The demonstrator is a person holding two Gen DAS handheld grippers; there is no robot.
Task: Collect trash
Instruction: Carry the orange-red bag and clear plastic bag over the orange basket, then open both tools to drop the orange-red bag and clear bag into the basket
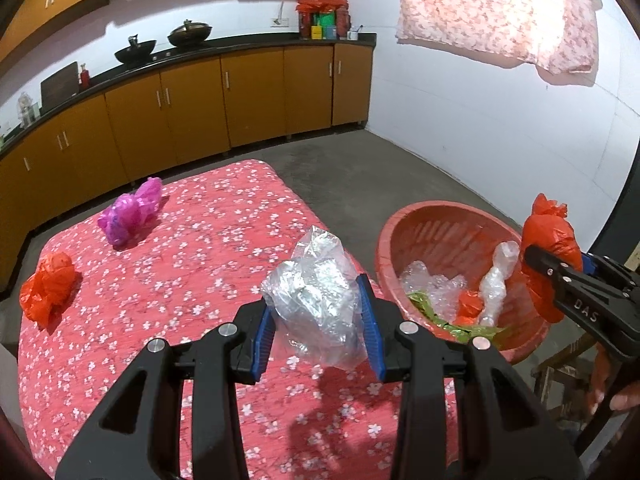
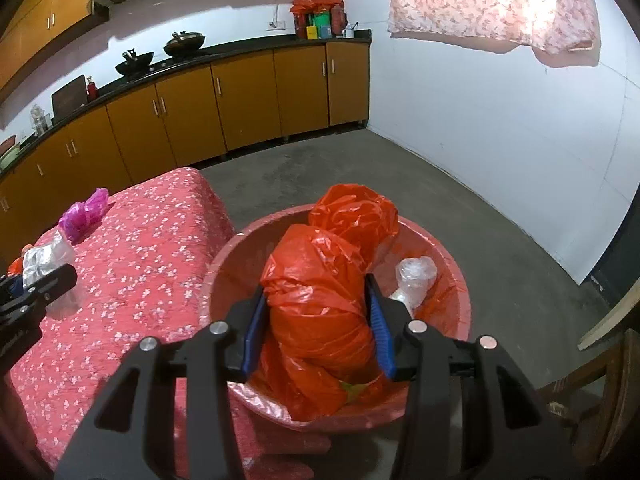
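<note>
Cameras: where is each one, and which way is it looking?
Left wrist: on the left gripper, looking down over the table; its fingers clamp a clear bag.
Right wrist: on the right gripper, looking into the red basin; its fingers clamp an orange bag.
Shared: basin, table, pink bag, cupboards, each other's gripper.

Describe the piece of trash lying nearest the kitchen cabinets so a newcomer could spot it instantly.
Start at the table with the red floral cloth. Near its far edge, toward the orange cabinets, lies a crumpled magenta plastic bag. It is the only pink-purple item; the loose bag nearest it is orange-red.
</note>
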